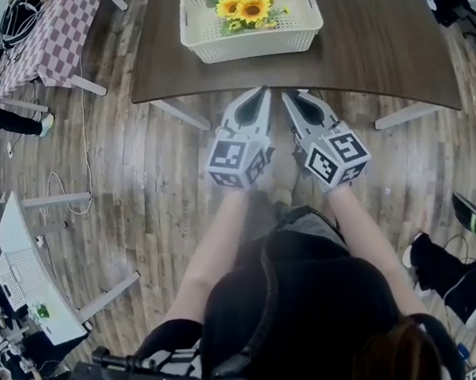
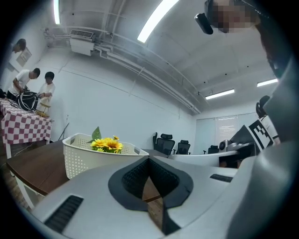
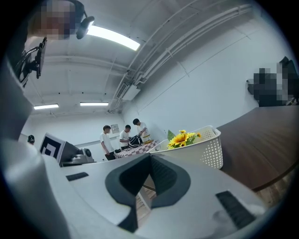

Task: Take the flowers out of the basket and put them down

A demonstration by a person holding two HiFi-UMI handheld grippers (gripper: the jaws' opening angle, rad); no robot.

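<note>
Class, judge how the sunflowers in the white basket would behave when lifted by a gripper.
The sunflowers probably weigh little: small heads, thin leaves. Lying low in the basket, the bunch may flop or snag the rim.

Wood-plank floor (image 1: 133, 180) under a dark brown table (image 1: 373, 30); a checked-cloth table (image 1: 55, 35) stands further off. White walls (image 2: 117, 102), ceiling strip lights (image 2: 159, 18) — black office chairs (image 2: 163, 141) before what may be a bright window (image 2: 226, 127).
</note>
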